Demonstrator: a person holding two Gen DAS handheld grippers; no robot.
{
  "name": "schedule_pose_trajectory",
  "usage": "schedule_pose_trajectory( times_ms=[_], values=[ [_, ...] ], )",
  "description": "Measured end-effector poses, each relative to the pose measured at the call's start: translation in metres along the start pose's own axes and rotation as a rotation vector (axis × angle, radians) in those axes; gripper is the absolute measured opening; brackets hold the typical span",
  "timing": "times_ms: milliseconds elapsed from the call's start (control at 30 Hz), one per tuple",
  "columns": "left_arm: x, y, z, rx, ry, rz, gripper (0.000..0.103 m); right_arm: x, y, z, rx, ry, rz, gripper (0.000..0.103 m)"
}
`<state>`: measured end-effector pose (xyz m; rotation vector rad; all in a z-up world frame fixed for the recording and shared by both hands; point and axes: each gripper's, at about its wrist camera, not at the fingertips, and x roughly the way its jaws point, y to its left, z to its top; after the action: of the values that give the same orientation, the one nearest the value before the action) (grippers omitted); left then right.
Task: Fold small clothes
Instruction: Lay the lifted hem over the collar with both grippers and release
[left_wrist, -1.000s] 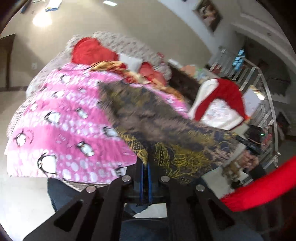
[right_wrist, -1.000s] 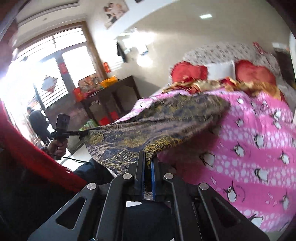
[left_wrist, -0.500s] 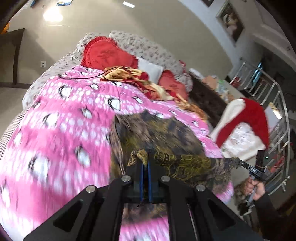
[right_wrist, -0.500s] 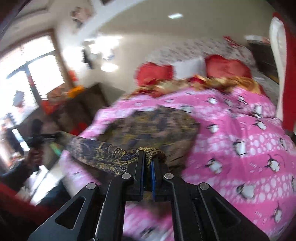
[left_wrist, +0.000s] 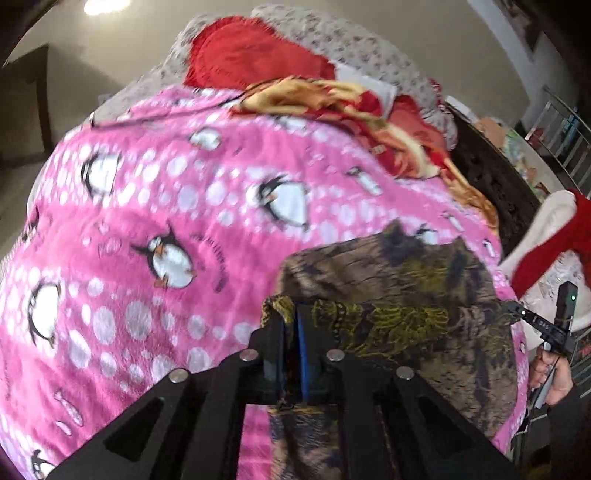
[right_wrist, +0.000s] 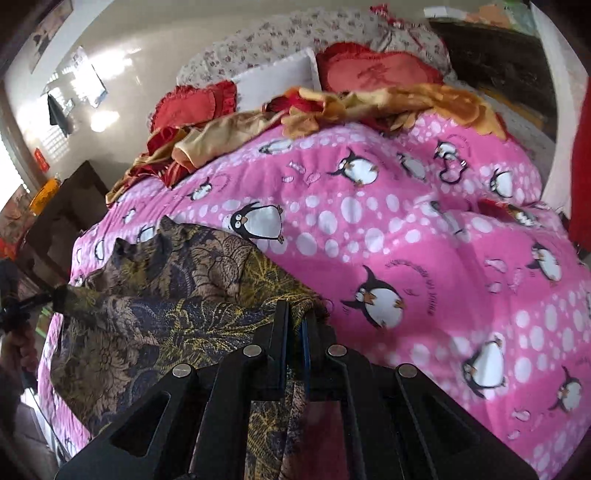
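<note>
Pink fleece with penguins, the blanket (left_wrist: 155, 192), covers the bed we work over, and the dark brown and gold patterned garment (left_wrist: 399, 295) now lies on it at the near edge. 1 second ago we held that cloth stretched in the air between both hands; since then we have carried it forward and down, and its far end has settled flat on the blanket while the near hem is doubled back toward us.

On the left, the left gripper (left_wrist: 291, 321) has a corner of the hem between its pads, and its jaws are opening, so we judge that corner is being let go. Moving right across the garment (right_wrist: 177, 288), the right gripper (right_wrist: 297, 317) pinches the other corner between 2 narrow jaws.

That reads to us as the first fold laid down. Beyond, red cushions (right_wrist: 373, 70) and a gold and red blanket (right_wrist: 332, 107) sit well apart at the head of the bed.
</note>
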<state>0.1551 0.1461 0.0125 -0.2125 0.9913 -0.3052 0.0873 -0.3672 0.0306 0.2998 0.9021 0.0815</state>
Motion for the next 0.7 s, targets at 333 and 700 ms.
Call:
schedule_pose_trajectory(
  times_ms=[333, 700],
  values=[
    [-0.033, 0.022, -0.002, -0.033, -0.110, 0.092, 0.059, -0.005, -0.019, 0.008, 0.177, 0.004, 0.148, 0.022],
    [-0.047, -0.102, -0.058, 0.133, -0.134, 0.136, 0.057, -0.076, 0.067, 0.005, -0.002, -0.194, 0.018, 0.031]
  ],
)
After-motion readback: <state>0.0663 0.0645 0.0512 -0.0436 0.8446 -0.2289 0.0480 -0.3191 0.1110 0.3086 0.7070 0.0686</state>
